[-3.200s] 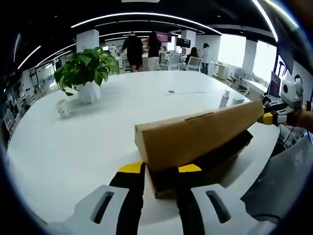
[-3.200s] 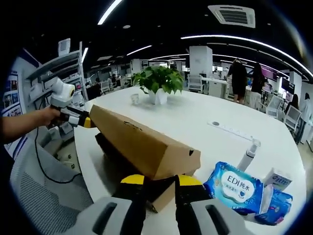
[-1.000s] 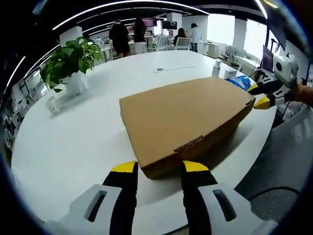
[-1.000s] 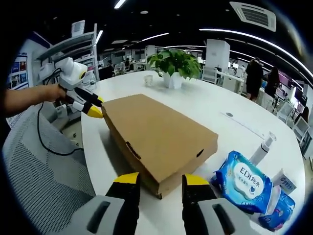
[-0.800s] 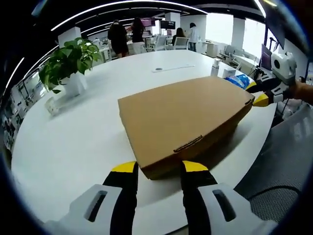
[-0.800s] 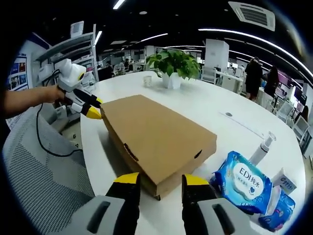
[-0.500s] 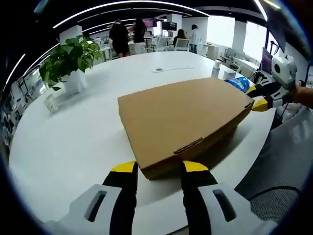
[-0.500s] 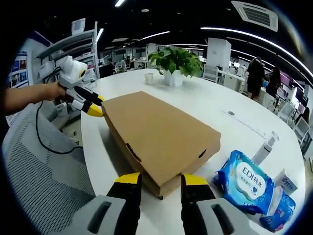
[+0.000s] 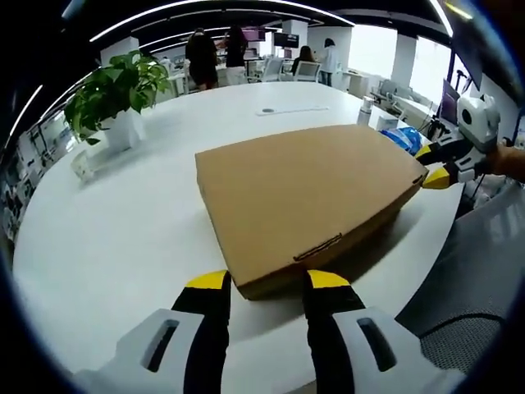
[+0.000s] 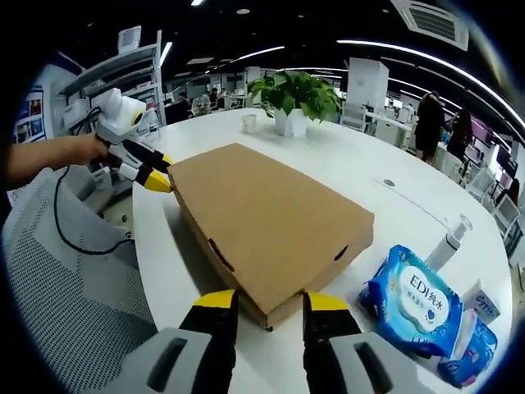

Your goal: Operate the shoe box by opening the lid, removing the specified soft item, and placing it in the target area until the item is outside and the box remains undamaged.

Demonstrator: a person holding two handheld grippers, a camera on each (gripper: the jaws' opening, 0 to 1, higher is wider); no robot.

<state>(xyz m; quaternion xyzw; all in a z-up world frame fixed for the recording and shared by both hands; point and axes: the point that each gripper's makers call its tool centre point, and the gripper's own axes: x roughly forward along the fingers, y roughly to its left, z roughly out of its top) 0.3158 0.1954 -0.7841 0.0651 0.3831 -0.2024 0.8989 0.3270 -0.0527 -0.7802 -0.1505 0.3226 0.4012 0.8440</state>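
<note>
In the left gripper view, the left tool (image 9: 264, 281) is nearest, with its yellow-tipped jaws spread apart on both sides of one corner of the shoe box (image 9: 308, 197), close to it but not pinching it. In the right gripper view, the right tool (image 10: 267, 302) stands the same way at the opposite corner, jaws spread and holding nothing. It looks as if the person brackets two opposite corners so that the box cannot slide on the desk (image 9: 123, 222) when the lid is lifted. The brown cardboard box lies flat near the desk edge, and its lid is fully down with the small tab slots on the front wall closed, so the soft item is inside and cannot be seen; the opening step is probably not yet done. A light grasp on the lid edge seems wise, because thin cardboard can bend or tear. To the right of the box in the right gripper view lie a blue pack of wipes (image 10: 414, 300) and a small pump bottle (image 10: 449, 242). Farther away stand a potted plant (image 10: 297, 98) and a small cup (image 10: 246, 125), and behind them several people stand in the open office.
</note>
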